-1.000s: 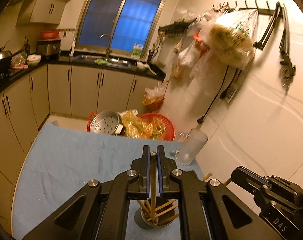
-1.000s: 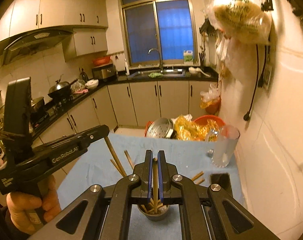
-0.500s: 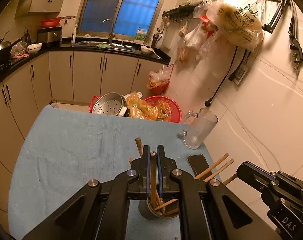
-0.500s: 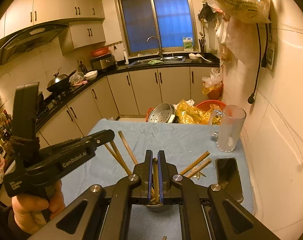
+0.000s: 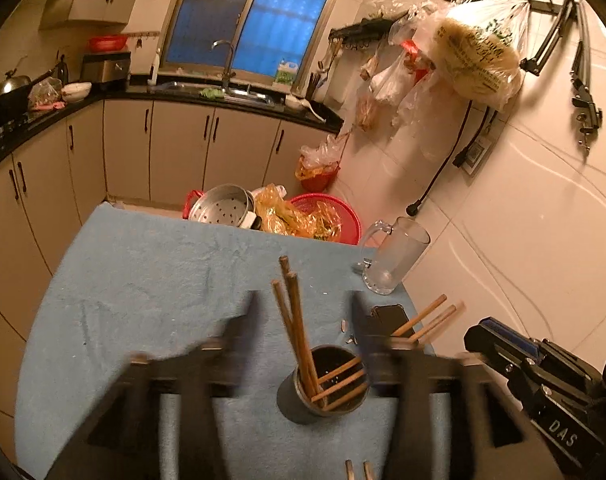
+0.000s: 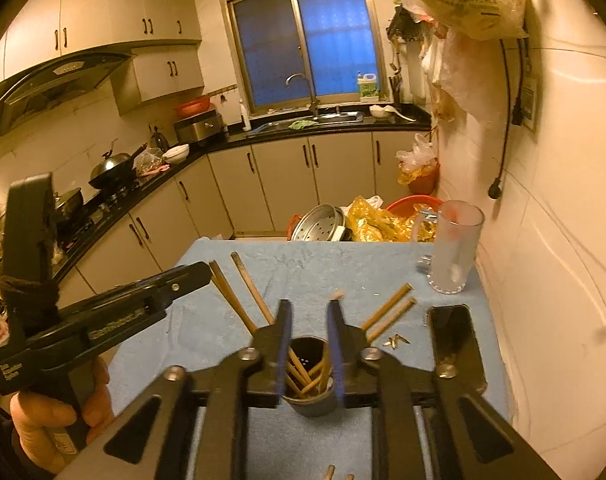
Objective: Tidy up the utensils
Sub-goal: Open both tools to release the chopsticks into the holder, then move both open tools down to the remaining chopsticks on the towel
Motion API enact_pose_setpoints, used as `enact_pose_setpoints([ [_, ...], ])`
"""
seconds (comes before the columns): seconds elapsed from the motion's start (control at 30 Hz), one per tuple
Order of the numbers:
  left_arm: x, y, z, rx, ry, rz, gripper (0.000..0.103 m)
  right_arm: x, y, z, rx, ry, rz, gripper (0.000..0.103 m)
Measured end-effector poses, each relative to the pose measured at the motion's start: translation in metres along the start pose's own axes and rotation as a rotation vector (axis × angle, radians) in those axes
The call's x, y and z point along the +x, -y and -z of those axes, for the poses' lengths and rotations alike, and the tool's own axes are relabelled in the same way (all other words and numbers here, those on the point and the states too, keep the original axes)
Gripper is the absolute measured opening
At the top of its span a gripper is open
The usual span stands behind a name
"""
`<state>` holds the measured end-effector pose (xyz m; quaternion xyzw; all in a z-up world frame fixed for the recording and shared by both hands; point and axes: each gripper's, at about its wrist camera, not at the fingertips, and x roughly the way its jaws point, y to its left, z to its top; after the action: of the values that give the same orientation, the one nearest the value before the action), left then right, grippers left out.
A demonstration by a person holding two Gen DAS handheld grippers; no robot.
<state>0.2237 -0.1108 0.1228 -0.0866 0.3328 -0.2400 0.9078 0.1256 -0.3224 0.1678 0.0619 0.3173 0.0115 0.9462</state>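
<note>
1. Chopsticks stand bundled in a dark metal holder on the blue-clothed surface, some leaning up and away toward the left, others tipped out to the right over the rim
2. At left, the left gripper hangs just above and behind the holder, its jaws opening and blurred, with the upright sticks rising in the gap but no pad pressing on them
3. At centre, seen from the right wrist, the right gripper points down at the same holder, its jaws also opening, straddling the cup's mouth with nothing clamped
4. Both hands sit about equally close to the holder, which lies directly ahead and below each; the sticks' long axes run steeply upward, so any withdrawal looks best made straight back and up to avoid knocking them
5. At right, a phone and a glass mug stand near the wall
</note>
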Motion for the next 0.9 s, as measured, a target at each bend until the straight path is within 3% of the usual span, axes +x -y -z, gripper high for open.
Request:
enact_pose_setpoints([
  [0.07, -0.012, -0.002, 0.009, 0.008, 0.034, -0.018, 0.073, -0.007, 0.001, 0.008, -0.005, 0.003, 0.019, 0.033],
  [0.13, -0.024, -0.008, 0.025, 0.036, 0.032, -0.052, 0.074, -0.011, 0.002, 0.022, -0.011, -0.01, 0.039, 0.036],
  [0.27, -0.036, -0.03, 0.062, 0.058, -0.051, -0.087, 0.075, -0.014, 0.01, 0.055, 0.016, -0.04, 0.026, 0.044],
  [0.53, -0.067, -0.091, 0.126, -0.038, -0.148, -0.17, 0.075, -0.021, 0.03, 0.124, 0.129, -0.105, -0.047, 0.048],
  [0.9, -0.082, -0.135, 0.175, -0.079, -0.23, -0.276, 0.075, -0.003, 0.032, 0.172, 0.156, -0.212, -0.056, 0.049],
])
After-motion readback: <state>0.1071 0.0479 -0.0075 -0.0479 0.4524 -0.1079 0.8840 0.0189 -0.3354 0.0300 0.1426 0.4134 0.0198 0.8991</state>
